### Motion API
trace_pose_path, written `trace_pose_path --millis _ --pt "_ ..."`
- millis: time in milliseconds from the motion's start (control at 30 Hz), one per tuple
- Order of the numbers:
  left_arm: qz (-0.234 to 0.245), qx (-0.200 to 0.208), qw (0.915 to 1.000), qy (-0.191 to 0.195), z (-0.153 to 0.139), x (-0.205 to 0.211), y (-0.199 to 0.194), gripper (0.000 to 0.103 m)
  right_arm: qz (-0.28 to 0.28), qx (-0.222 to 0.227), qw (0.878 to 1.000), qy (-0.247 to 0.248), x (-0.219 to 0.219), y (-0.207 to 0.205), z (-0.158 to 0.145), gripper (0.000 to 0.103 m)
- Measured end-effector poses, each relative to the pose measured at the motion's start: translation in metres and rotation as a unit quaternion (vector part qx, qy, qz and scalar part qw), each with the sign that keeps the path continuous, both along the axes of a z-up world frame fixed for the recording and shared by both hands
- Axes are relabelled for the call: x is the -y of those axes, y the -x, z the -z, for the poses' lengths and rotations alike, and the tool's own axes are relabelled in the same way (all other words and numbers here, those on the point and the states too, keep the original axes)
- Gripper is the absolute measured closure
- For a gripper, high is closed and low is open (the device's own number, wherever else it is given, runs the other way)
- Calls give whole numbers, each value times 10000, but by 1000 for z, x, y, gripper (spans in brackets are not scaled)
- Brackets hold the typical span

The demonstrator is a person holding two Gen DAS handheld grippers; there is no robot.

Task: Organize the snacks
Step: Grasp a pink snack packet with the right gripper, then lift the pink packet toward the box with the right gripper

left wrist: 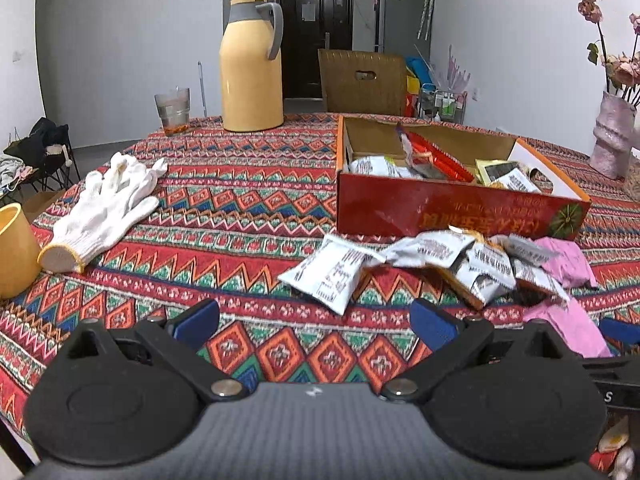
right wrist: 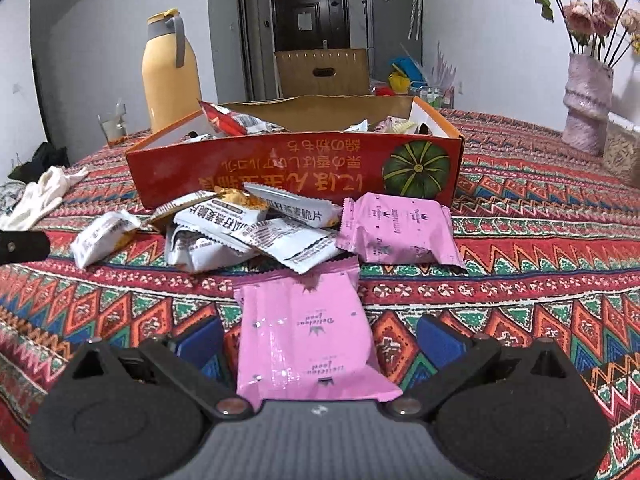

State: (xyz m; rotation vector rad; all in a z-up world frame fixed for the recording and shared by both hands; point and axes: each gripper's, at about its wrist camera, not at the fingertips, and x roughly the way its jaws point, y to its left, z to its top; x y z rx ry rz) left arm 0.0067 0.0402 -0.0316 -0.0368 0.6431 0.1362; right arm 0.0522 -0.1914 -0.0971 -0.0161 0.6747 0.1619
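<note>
A red cardboard box (left wrist: 448,210) (right wrist: 280,172) holding several snack packets stands on the patterned tablecloth. In front of it lies a heap of white-and-orange snack packets (left wrist: 432,256) (right wrist: 248,232) and two pink packets (right wrist: 400,228). My left gripper (left wrist: 316,324) is open over bare cloth, just short of the nearest white packet (left wrist: 332,276). My right gripper (right wrist: 320,340) is open, its blue pads either side of the nearer pink packet (right wrist: 304,332), which lies flat on the cloth between them without being clamped.
A yellow thermos jug (left wrist: 250,68) and a glass (left wrist: 173,111) stand at the back left. White gloves (left wrist: 104,208) and a yellow cup (left wrist: 14,248) lie to the left. A pink vase of flowers (right wrist: 586,100) is at the right. A wooden chair (left wrist: 362,80) stands behind the table.
</note>
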Motion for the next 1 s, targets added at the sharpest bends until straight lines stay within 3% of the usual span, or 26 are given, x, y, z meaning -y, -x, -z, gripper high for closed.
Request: trace_pose_path --millis 300,367,533,1000 --pt "133 -19 9999 86 6 -1 6 0 198 60 9998 41 0 6 0 0" --pt "168 -33 9998 84 7 0 6 0 158 118 9998 46 -1 9 0 5" --pt "235 -66 9997 90 9 4 6 0 137 298 9995 25 0 14 -3 42" --pt "357 -30 9992 -175 5 12 -15 0 234 592 9977 -248 19 19 -21 42"
